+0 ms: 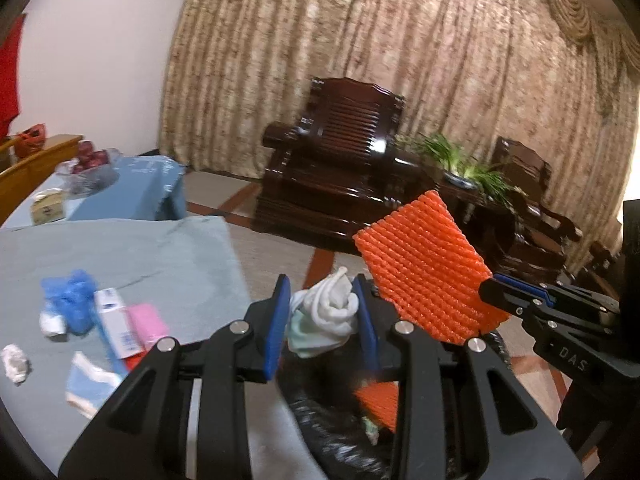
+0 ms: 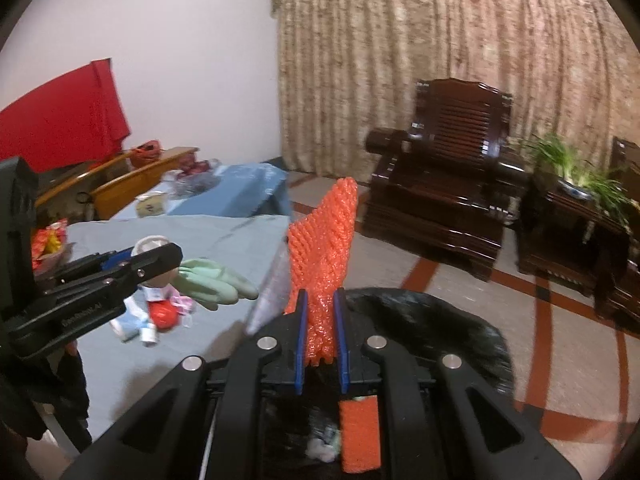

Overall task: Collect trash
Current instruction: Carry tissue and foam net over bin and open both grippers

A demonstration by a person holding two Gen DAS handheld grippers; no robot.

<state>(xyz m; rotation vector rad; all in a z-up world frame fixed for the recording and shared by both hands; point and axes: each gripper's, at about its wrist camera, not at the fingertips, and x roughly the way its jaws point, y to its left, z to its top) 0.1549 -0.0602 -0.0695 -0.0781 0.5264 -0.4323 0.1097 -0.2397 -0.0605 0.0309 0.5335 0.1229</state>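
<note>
- The left gripper (image 1: 324,312), black with blue pads, pinched a bunched white and pale green rubber glove (image 1: 326,320) between its fingers, holding it above the open mouth of a black plastic trash bag (image 1: 320,432).
- The right gripper (image 2: 320,328) was pressed together on a bright orange foam fruit-net sleeve (image 2: 324,248), which stood upright from the pads, also over the black bag.
- Inside the bag lay another flat orange foam piece (image 2: 359,434) and some small pale scraps.
- The bag sat just beside the near edge of a table covered in a grey-blue cloth (image 1: 140,252).
- More litter lay on that cloth toward its near edge: a crumpled blue plastic wrapper (image 1: 70,296), a pink packet (image 1: 148,320), a white and blue carton (image 1: 116,324) and a crumpled white paper ball (image 1: 15,362).
- A round red lid (image 2: 162,314) lay among small scraps on the cloth in the right wrist view.
- A dark carved wooden armchair (image 1: 340,164) stood well apart, before beige patterned curtains (image 1: 360,40).
</note>
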